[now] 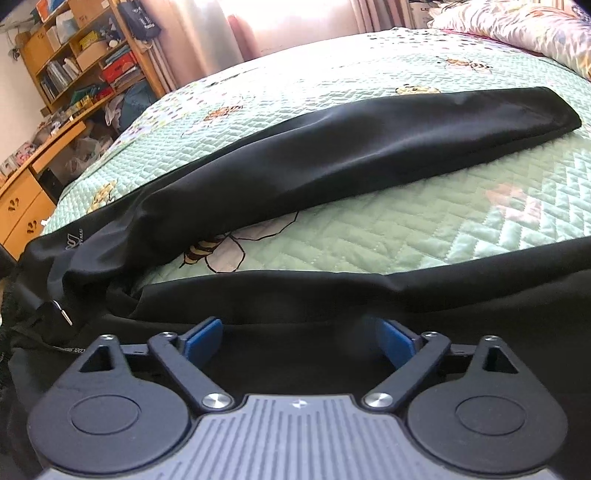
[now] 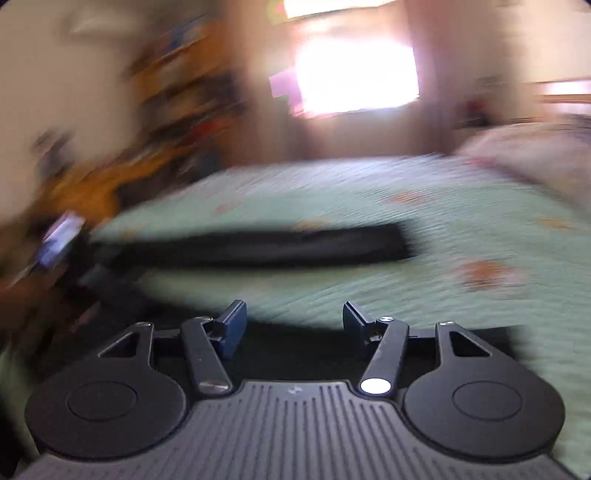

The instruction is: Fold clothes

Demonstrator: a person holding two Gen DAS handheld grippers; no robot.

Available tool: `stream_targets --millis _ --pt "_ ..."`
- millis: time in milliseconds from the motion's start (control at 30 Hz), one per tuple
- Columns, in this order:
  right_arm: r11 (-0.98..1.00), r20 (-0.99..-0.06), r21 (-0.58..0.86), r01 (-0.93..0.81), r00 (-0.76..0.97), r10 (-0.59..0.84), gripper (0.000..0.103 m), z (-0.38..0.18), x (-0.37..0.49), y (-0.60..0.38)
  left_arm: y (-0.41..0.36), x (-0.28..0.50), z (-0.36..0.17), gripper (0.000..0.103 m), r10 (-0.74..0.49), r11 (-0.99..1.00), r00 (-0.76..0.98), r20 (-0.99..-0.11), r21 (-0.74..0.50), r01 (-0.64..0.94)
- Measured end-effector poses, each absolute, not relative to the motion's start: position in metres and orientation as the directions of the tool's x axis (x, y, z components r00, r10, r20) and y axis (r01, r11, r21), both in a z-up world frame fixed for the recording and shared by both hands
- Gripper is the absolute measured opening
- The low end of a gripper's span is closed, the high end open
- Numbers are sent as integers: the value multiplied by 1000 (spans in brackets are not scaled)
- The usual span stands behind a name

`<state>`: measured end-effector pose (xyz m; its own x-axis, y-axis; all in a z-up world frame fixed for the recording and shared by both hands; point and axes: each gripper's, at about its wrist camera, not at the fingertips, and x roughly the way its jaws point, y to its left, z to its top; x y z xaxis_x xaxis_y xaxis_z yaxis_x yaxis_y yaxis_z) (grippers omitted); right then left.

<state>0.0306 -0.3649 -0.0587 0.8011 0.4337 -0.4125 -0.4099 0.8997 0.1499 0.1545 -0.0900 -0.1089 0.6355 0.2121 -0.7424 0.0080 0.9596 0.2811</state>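
Black trousers (image 1: 332, 147) lie spread on a green quilted bedspread (image 1: 406, 229). One leg runs diagonally up to the right. The other leg (image 1: 295, 295) lies across the front, just under my left gripper (image 1: 301, 341), which stands open with its blue pads (image 1: 205, 338) low over the black cloth. A zipper pull (image 1: 62, 312) shows at the left near the waist. The right wrist view is blurred by motion. There the far leg (image 2: 277, 245) is a dark band, and my right gripper (image 2: 293, 325) is open above the near black cloth (image 2: 295, 350), holding nothing.
A wooden bookshelf (image 1: 85, 55) and desk with drawers (image 1: 22, 199) stand left of the bed. Pink curtains (image 1: 258, 26) hang at the bright window behind. A floral pillow (image 1: 517, 26) lies at the bed's far right.
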Motion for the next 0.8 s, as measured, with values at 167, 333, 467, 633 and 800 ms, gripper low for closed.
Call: stream_targets --millis 167,333,467,633,800 --pt "760 -558 198 -619 566 607 37 -83 47 -277 -62 160 -100 92 114 992 610 -784 126 -23" --pt "725 -634 213 -655 472 612 27 -102 67 -234 -34 99 -69 67 86 995 703 -706 24 -98" --pt "777 -663 204 -595 500 557 0 -100 105 -229 -16 39 -71 68 120 991 710 -694 46 -122" --pt "861 -637 157 -484 617 463 0 -110 159 -229 7 7 -68 69 126 990 705 -698 43 -135" --pt "892 -600 106 -440 687 410 7 -100 138 -217 27 -14 -63 79 170 983 716 -677 71 -167"
